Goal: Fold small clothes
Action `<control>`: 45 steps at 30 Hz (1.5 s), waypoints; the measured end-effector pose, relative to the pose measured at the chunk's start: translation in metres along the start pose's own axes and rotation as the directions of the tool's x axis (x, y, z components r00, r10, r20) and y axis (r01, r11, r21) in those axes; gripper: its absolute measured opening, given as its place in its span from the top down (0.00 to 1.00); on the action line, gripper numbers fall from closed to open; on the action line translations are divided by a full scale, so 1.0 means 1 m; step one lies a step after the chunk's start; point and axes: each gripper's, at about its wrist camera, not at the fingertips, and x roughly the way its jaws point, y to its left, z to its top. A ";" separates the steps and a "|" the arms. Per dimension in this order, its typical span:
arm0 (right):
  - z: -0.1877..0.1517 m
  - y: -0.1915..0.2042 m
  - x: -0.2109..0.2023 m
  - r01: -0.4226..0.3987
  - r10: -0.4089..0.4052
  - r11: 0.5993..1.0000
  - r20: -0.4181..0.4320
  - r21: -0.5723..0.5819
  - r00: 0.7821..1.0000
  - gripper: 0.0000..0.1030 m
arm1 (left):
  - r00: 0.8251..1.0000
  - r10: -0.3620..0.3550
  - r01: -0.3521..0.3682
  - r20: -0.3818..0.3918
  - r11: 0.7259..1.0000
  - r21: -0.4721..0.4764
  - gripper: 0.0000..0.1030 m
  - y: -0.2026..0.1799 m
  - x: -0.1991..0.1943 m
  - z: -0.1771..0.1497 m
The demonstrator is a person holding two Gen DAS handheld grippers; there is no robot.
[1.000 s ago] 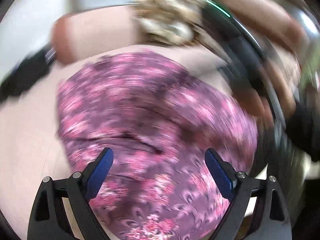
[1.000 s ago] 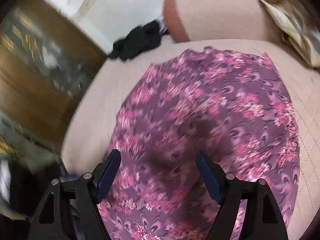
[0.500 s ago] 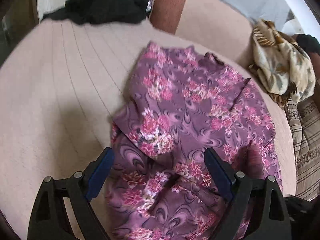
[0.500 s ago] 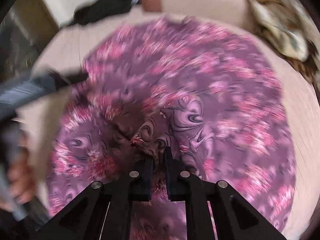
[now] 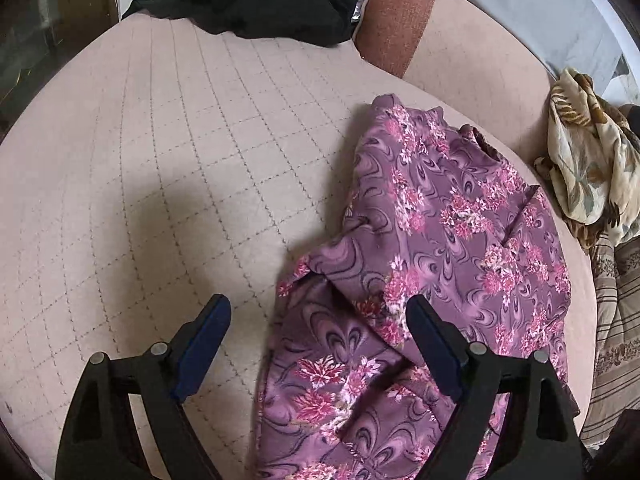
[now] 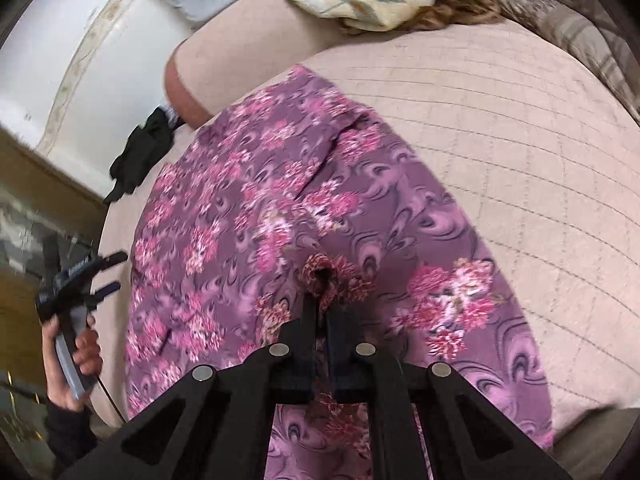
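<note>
The quilted pink sofa seat [image 5: 168, 152] fills most of the left wrist view and serves as the folding surface, broad and flat enough to spread a garment. Its cushion with a rust-red end [image 5: 394, 20] stands at 12 o'clock.

Across the seat lies the purple floral garment [image 5: 448, 248], occupying the 3 to 6 o'clock part of the left wrist view. Its near left edge is doubled over into a loose flap, so it looks partly gathered rather than smoothed, likely an early stage of a fold. In the right wrist view the same cloth [image 6: 248, 208] runs from 12 to 6 o'clock.

A black garment [image 5: 256, 4] lies at 11 o'clock on the far edge of the seat, well apart, probably waiting its turn. A cream leaf-print cloth [image 5: 588, 168] is heaped at 3 o'clock, beside a striped cushion [image 5: 616, 312] at 4 o'clock.

The right claw [image 6: 322, 292] is closed on a pinched ridge of the floral cloth, the fabric bunching around its tips; this grip seems meant to lift or drag that part over.

The left claw [image 5: 316, 344] hangs spread wide with nothing between its blue pads [image 5: 202, 344], its right finger over the cloth's near edge. It appears poised to take that edge. In the right wrist view it sits at 8 o'clock, off the seat's edge.
</note>
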 end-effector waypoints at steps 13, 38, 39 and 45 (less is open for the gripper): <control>0.000 -0.008 -0.027 0.037 -0.031 0.998 0.144 -0.043 0.989 0.43 | 0.983 0.052 -0.069 0.174 0.993 0.096 0.14 -0.022 -0.035 -0.005; 0.080 0.032 0.002 -0.021 0.035 0.985 0.080 -0.170 0.996 0.23 | 0.970 0.038 -0.075 0.239 0.986 0.146 0.14 -0.040 -0.049 -0.002; 0.082 0.034 0.004 -0.031 0.046 0.984 0.079 -0.177 0.996 0.23 | 0.973 0.038 -0.070 0.228 0.988 0.137 0.14 -0.038 -0.046 -0.001; 0.104 0.037 0.043 -0.104 0.105 0.981 -0.003 -0.163 0.994 0.22 | 0.983 -0.003 -0.009 0.185 0.998 0.062 0.14 -0.024 -0.041 0.000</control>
